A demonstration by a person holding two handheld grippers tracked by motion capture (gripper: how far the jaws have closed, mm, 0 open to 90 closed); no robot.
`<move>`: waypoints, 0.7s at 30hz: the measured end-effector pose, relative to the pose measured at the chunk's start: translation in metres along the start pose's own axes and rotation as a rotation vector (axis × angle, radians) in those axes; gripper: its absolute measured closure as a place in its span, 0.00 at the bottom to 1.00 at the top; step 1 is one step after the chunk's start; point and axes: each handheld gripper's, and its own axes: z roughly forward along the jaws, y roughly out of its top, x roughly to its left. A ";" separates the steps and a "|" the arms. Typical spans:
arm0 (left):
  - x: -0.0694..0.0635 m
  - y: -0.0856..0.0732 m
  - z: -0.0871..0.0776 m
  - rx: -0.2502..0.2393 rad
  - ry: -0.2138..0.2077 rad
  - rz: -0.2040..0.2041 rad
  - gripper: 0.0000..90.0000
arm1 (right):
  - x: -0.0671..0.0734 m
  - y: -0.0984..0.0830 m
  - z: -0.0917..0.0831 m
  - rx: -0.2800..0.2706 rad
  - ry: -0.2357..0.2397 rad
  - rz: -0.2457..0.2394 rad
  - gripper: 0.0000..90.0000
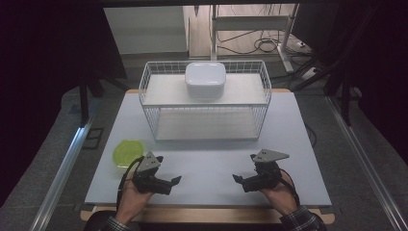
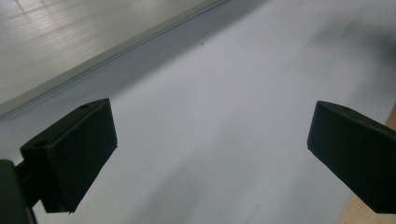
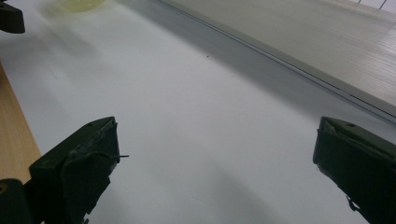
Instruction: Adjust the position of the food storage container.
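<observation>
Resting low over the near edge of the white table, both grippers point inward at each other. Left gripper: jaws spread wide, holding nothing. Right gripper: jaws equally wide, nothing between them. Yellow-green bowl sits near left, just beside the left gripper, untouched.

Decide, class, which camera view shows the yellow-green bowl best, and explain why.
The high view: the yellow-green bowl sits whole on the table, just beyond the left gripper. The right gripper view catches a blurred yellow edge at the top.
</observation>
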 end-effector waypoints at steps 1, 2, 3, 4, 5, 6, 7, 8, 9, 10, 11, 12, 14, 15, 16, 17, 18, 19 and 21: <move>0.002 0.000 -0.001 -0.007 -0.010 -0.012 0.02 | -0.001 0.000 0.000 -0.001 -0.001 0.001 0.01; 0.003 0.000 -0.001 -0.011 -0.021 -0.022 0.02 | -0.001 -0.001 0.000 0.000 -0.002 0.005 0.01; 0.006 0.001 -0.002 -0.011 -0.024 -0.036 0.02 | -0.002 -0.001 0.001 0.001 -0.003 0.007 0.01; 0.007 0.001 -0.003 -0.009 -0.020 -0.040 0.03 | -0.002 -0.002 0.002 0.003 -0.005 0.010 0.01; 0.008 0.002 -0.004 -0.008 -0.014 -0.042 0.04 | -0.003 -0.002 0.002 0.005 -0.006 0.012 0.02; 0.009 0.002 -0.005 -0.003 -0.007 -0.038 0.06 | -0.003 -0.003 0.004 0.010 -0.004 0.012 0.02; 0.010 0.002 -0.006 0.000 0.007 -0.032 0.09 | -0.004 -0.004 0.005 0.013 -0.005 0.011 0.02; 0.011 0.003 -0.007 0.002 0.020 -0.025 0.12 | -0.004 -0.005 0.006 0.019 -0.004 0.009 0.02; 0.013 0.003 -0.008 0.004 0.027 -0.023 0.17 | -0.004 -0.005 0.007 0.021 -0.004 0.012 0.02; 0.014 0.004 -0.010 0.002 0.036 -0.025 0.22 | -0.004 -0.005 0.007 0.025 -0.003 0.011 0.02; 0.016 0.004 -0.011 0.003 0.041 -0.033 0.27 | -0.004 -0.006 0.008 0.026 -0.003 0.012 0.02; 0.019 0.005 -0.013 0.004 0.045 -0.038 0.33 | -0.004 -0.006 0.008 0.028 -0.003 0.010 0.02; 0.024 0.005 -0.018 -0.004 0.057 -0.051 0.46 | -0.004 -0.006 0.009 0.030 -0.001 0.011 0.02; 0.028 0.005 -0.020 -0.011 0.062 -0.063 0.52 | -0.005 -0.007 0.009 0.031 -0.001 0.010 0.02; 0.032 0.005 -0.023 -0.014 0.071 -0.075 0.59 | -0.005 -0.007 0.009 0.033 0.000 0.009 0.02; 0.036 0.004 -0.026 -0.016 0.083 -0.090 0.65 | -0.005 -0.007 0.009 0.035 0.001 0.011 0.03; 0.041 0.003 -0.028 -0.025 0.088 -0.105 0.71 | -0.005 -0.007 0.010 0.035 0.001 0.010 0.03; 0.047 0.002 -0.031 -0.029 0.088 -0.126 0.76 | -0.005 -0.007 0.010 0.037 0.002 0.009 0.03; 0.057 0.000 -0.037 -0.041 0.103 -0.162 0.85 | -0.005 -0.008 0.011 0.045 0.007 0.008 0.03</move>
